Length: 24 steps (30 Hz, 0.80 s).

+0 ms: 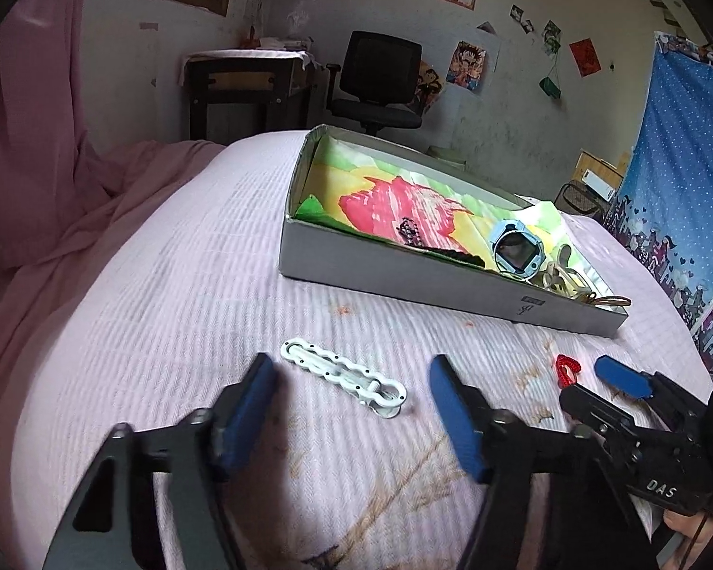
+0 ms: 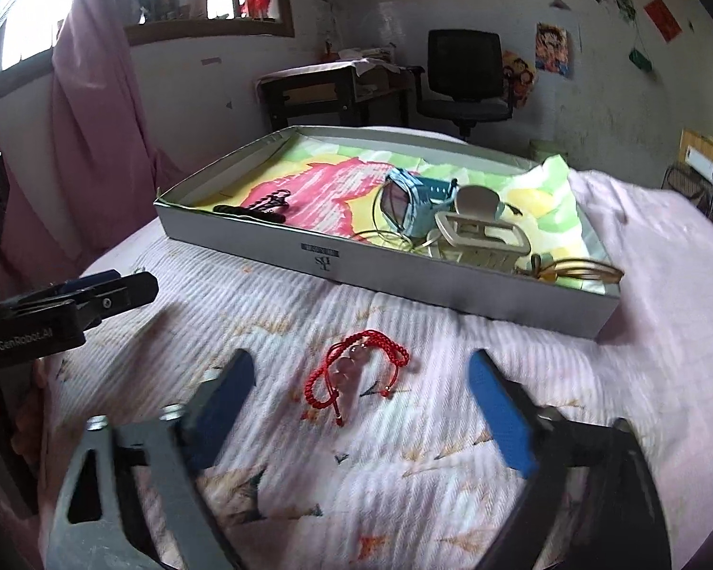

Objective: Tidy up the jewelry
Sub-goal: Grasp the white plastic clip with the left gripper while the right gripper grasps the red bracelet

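The left tongs point(image 1: 351, 403) are spread around a white hair clip point(image 1: 344, 376) on the bed point(image 1: 166, 285); it looks light and stiff, best pinched across its middle. The right tongs point(image 2: 361, 408) are spread too, around a red cord bracelet point(image 2: 356, 370), soft and limp, near the box point(image 2: 404, 280); I would take it at the beads.

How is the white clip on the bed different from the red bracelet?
The white clip is stiff, long and straight; the red bracelet is soft cord lying in loose loops. The clip is plain white with small dark dots; the bracelet is bright red with pinkish beads. The clip lies before the open left gripper; the bracelet lies before the open right gripper. Both rest on the pink bedspread, outside the box.
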Each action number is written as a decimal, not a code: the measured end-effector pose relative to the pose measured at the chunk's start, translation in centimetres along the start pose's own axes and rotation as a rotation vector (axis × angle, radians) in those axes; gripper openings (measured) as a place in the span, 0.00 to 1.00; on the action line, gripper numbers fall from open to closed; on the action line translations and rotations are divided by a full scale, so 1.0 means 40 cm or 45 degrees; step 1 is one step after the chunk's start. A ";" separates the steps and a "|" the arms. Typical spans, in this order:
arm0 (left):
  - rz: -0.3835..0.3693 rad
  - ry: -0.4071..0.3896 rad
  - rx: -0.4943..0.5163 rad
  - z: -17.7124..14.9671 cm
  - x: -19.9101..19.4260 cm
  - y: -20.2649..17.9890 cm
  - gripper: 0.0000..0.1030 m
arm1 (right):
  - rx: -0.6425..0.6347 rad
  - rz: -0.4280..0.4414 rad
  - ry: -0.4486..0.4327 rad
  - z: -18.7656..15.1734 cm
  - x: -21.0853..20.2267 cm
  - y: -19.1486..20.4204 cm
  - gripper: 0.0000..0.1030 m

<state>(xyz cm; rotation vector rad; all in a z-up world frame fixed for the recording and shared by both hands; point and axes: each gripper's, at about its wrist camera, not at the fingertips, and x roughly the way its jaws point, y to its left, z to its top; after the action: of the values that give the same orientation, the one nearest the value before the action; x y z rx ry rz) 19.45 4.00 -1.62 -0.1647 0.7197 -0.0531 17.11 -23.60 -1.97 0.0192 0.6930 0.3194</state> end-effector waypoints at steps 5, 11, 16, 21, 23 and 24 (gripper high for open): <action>-0.031 -0.001 -0.024 -0.007 0.000 0.015 0.37 | 0.019 0.019 0.025 -0.009 0.021 -0.003 0.57; -0.051 0.008 -0.055 -0.015 0.004 0.021 0.22 | -0.014 0.030 0.028 -0.015 0.023 0.010 0.46; -0.071 0.005 -0.088 -0.021 0.002 0.029 0.16 | -0.035 0.039 0.029 -0.018 0.022 0.018 0.34; -0.089 -0.012 -0.090 -0.037 -0.011 0.024 0.16 | -0.028 0.047 0.031 -0.020 0.022 0.014 0.26; -0.096 -0.018 -0.075 -0.046 -0.019 0.016 0.16 | -0.018 0.053 0.035 -0.022 0.022 0.011 0.26; -0.098 -0.020 -0.067 -0.048 -0.022 0.012 0.16 | -0.012 0.054 0.037 -0.022 0.022 0.009 0.26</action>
<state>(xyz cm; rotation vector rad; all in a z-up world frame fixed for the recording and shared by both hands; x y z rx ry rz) 17.52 4.31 -2.55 -0.2428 0.6992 -0.1061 17.11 -23.09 -3.17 0.0203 0.7206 0.3638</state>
